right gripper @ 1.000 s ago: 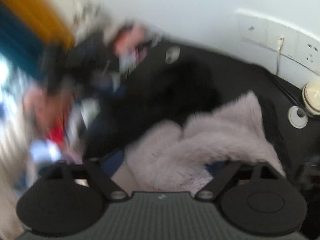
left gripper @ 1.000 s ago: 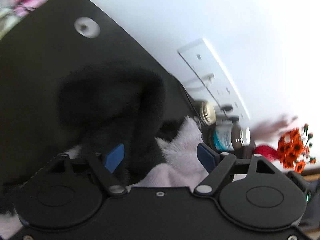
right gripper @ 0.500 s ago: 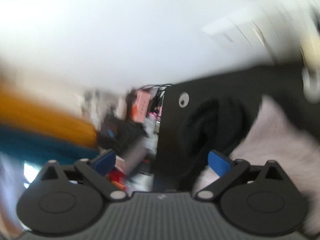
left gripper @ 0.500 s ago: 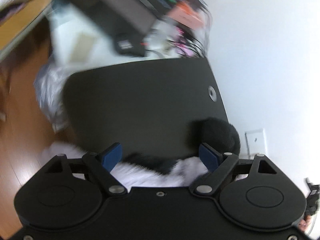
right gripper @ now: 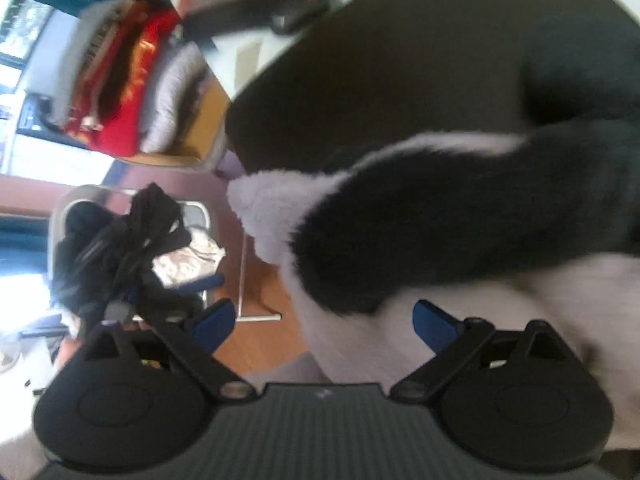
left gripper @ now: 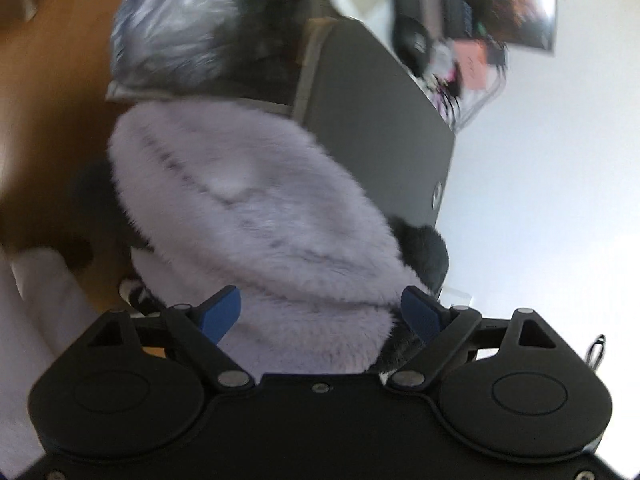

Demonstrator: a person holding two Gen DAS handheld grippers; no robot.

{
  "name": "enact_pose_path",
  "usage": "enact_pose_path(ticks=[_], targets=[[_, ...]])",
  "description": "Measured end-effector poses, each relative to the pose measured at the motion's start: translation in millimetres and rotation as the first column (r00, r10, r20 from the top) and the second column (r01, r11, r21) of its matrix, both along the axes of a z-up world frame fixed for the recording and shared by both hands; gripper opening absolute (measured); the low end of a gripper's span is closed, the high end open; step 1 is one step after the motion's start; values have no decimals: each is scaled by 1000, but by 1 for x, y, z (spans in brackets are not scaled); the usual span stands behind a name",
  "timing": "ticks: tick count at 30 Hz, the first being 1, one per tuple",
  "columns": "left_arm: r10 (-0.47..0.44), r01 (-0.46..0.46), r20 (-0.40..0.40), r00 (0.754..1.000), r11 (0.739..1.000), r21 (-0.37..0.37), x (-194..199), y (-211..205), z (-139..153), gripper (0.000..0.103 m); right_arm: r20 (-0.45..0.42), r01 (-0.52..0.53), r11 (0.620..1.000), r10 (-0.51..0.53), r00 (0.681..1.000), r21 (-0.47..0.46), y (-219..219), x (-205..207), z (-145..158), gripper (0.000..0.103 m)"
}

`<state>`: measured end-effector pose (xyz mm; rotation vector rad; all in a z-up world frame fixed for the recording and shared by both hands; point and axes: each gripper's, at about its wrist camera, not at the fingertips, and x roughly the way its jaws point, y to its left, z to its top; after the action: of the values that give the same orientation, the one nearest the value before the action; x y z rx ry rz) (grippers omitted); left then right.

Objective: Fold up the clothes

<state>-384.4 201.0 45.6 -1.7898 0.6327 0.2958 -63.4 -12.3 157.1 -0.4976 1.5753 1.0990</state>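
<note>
Left tongs [left gripper: 320, 314] hung over the lilac fleece garment [left gripper: 256, 216], jaws opening wide with fleece between them but unpinched. Right tongs [right gripper: 324, 322] stood wide too, over the garment's pale edge by its black panel [right gripper: 440, 216]. It lay draped across the near edge of the black bench [left gripper: 372, 120]. A good fold probably needed both tongs pinching matching edges, then lifting together.
</note>
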Motion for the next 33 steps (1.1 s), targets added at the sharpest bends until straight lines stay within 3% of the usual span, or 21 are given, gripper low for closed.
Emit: enact_pose_path(ticks=[5, 6, 7, 9, 10, 14, 19, 22, 27, 30, 32, 33], targets=[[88, -89, -9, 996, 993, -79, -24, 3, -11, 93, 73, 196, 975, -189, 979, -105, 33, -16, -63, 94], [92, -93, -11, 996, 992, -86, -24, 4, -12, 93, 103, 232, 968, -222, 970, -98, 30, -16, -66, 80], [93, -94, -13, 996, 991, -93, -24, 4, -13, 94, 131, 264, 960, -252, 959, -89, 28, -16, -68, 51], [91, -92, -13, 996, 990, -103, -22, 4, -14, 95, 151, 277, 959, -265, 952, -60, 21, -15, -61, 22], [86, -87, -13, 996, 990, -110, -20, 3, -15, 96, 128, 286, 958, -282, 951, -14, 13, -14, -51, 14], [58, -60, -17, 998, 986, -154, -8, -5, -24, 99, 75, 305, 928, -327, 942, 215, -17, -9, 8, 12], [7, -12, -30, 1000, 985, -175, 18, -15, -26, 101, -157, 440, 806, -413, 897, 395, -64, 21, 63, 11], [-19, 12, -45, 999, 988, -151, 36, -21, -18, 102, -239, 485, 730, -423, 874, 483, -81, 33, 83, 11], [-31, 29, -86, 996, 999, -31, 65, -26, 10, 100, -293, 484, 641, -387, 874, 596, -103, 53, 108, 11], [-44, 51, -94, 995, 996, 70, 84, -33, 35, 92, -304, 478, 609, -372, 877, 633, -108, 63, 115, 11], [-55, 69, -99, 994, 986, 155, 97, -39, 54, 78, -308, 470, 583, -360, 881, 662, -113, 72, 122, 10], [-60, 79, -101, 993, 977, 200, 104, -42, 64, 74, -311, 466, 565, -353, 882, 681, -116, 75, 126, 3]])
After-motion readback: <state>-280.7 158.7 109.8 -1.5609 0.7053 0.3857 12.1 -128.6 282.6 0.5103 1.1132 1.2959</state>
